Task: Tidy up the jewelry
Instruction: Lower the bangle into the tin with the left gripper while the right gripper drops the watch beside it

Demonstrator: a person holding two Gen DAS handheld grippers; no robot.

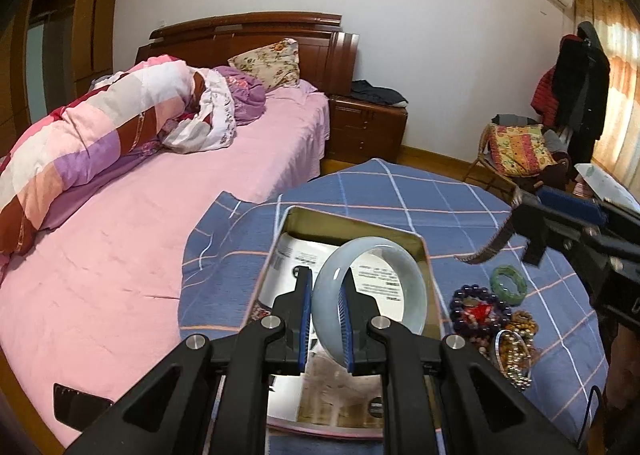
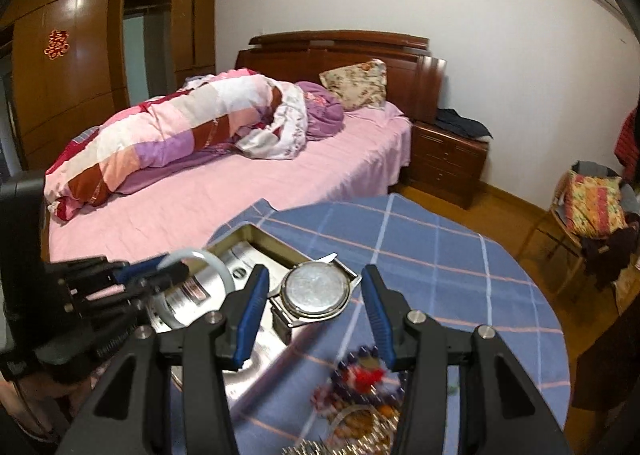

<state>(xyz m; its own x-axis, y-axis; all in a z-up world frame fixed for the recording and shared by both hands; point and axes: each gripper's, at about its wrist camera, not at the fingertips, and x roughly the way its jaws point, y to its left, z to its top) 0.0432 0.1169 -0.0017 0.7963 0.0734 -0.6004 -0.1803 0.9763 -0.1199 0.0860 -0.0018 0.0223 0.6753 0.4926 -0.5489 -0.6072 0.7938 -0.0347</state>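
Plaid cloth (image 1: 460,199), pale translucent bangle (image 1: 372,295) in left tool (image 1: 326,319)

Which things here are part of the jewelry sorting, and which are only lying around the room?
Job: pale bangle in left gripper; watch between the open fingers of right gripper; metal tin; green bangle; bead bracelets.

Lying about: quilt; pillow; nightstand clothes; chair.

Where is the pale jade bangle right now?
In the left wrist view the pale jade bangle sits upright between the left tongs, held over the open metal tin on the blue plaid cloth.
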